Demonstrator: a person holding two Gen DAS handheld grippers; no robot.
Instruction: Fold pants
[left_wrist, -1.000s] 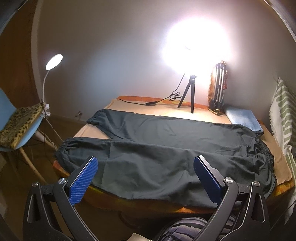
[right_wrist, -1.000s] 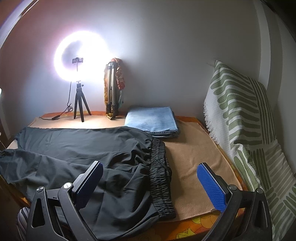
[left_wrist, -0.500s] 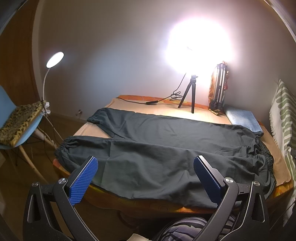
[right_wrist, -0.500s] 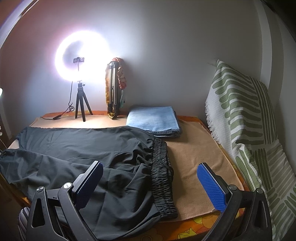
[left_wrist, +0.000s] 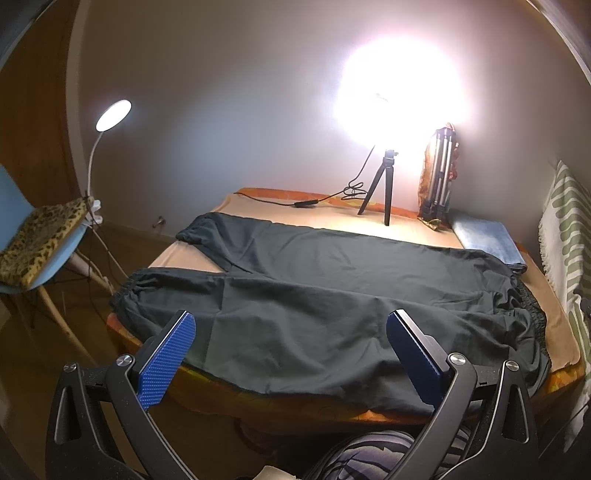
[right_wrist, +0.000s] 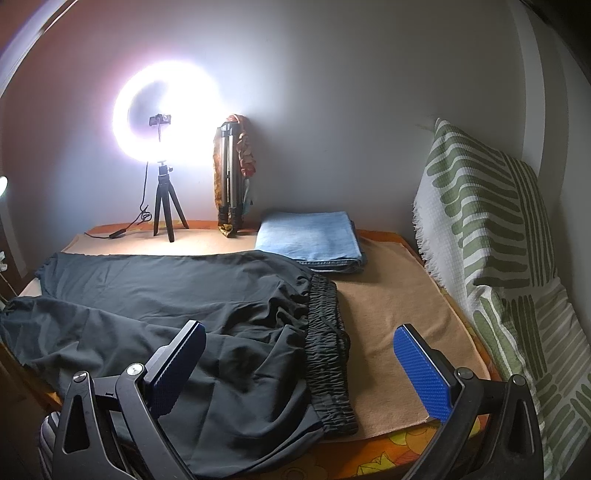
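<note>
The dark pants (left_wrist: 332, 295) lie spread flat along the bed's (right_wrist: 399, 317) near edge, ready for folding, while left gripper (left_wrist: 291, 345) and right gripper (right_wrist: 301, 354) hover above, fingers wide apart, holding nothing

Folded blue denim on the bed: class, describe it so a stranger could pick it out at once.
Start at the glowing ring light on its small black tripod against the back wall. Move right, past the folded metal tripod, to the folded pale blue denim garment. Unlike the spread-out black pants beside it, it is a neat rectangle.
</note>
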